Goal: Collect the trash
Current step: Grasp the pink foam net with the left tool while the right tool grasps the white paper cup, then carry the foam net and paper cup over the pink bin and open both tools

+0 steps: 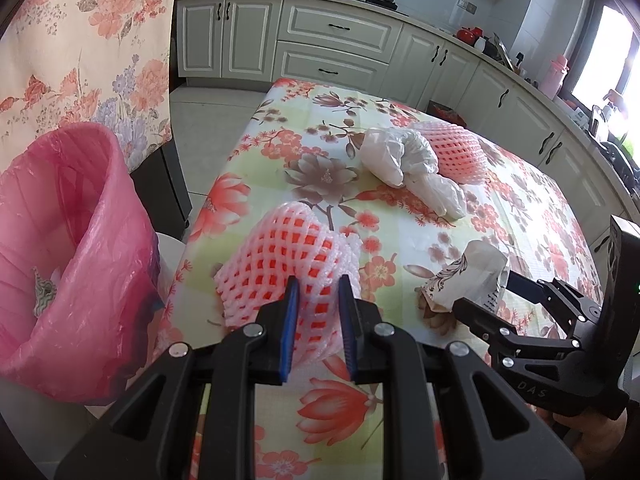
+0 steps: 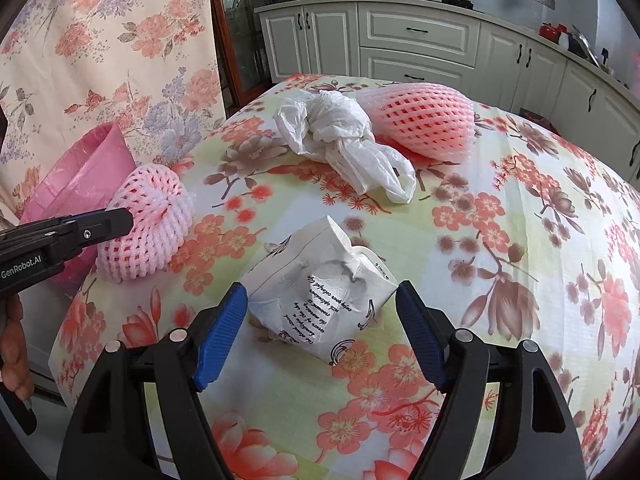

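Left claw (image 1: 318, 304) pinching pink foam net (image 1: 288, 252), pink-lined bin (image 1: 68, 256) beside, contents unclear

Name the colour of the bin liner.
Pink bin liner, clearest in the left wrist view.

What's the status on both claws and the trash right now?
Left claw shut on pink foam fruit net. Right claw open around crumpled white paper carton. Nothing blocking.
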Demonstrator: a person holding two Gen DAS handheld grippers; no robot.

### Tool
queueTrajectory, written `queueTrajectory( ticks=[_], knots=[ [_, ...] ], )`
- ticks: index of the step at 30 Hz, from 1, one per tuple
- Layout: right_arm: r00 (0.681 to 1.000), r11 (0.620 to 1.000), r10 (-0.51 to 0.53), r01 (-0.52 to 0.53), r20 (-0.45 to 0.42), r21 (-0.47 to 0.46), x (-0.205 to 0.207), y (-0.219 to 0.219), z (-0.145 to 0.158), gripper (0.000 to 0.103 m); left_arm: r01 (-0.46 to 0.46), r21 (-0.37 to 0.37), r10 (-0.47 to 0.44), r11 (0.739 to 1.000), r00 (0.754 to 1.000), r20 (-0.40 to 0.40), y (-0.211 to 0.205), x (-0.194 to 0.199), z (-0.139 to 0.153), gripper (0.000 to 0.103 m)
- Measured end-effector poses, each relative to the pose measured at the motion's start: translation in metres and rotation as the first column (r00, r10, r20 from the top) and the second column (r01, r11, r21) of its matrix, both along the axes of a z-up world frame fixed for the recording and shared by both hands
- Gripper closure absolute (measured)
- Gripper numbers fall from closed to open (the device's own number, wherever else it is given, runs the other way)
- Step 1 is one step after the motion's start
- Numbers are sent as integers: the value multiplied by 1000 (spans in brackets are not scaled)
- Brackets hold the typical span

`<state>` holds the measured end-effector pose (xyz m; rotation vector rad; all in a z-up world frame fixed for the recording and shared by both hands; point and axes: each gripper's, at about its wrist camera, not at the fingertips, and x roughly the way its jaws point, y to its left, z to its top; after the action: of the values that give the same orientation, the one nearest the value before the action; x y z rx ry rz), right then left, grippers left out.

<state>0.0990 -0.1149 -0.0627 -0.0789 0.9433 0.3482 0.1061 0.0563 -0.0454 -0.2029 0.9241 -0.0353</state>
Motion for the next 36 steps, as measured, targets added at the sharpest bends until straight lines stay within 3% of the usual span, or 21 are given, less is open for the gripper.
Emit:
queueTrajectory(
  ticks=[3, 10, 11, 15, 18, 36],
  knots=[
    [1000, 1000, 5, -5, -3, 0, 1, 4, -1, 24, 2, 0, -2, 1000, 1000, 0, -1, 0, -1, 84],
    [1000, 1000, 0, -1, -12, -25, 9, 15, -8, 23, 1, 0, -1, 1000, 1000, 0, -1, 0, -1, 84],
    [1000, 999, 6, -6, -15, -32, 10, 17, -9, 25, -1, -2, 1, 1000, 1000, 1, -1, 0, -1, 84],
    [1000, 1000, 7, -7, -9, -27, 8, 16, -10, 48, -2, -4, 2, 1000, 1000, 5, 1, 0, 1, 84],
    [1000, 1000, 3, -3, 7, -22, 7, 11, -6, 55, -2, -5, 2, 1000, 1000, 9, 2, -1, 2, 84],
    [995, 1000, -17, 17, 96, 5, 0, -1, 34, 57, 4, 3, -5, 1000, 996, 93, 5, -12, 37, 84]
  ],
)
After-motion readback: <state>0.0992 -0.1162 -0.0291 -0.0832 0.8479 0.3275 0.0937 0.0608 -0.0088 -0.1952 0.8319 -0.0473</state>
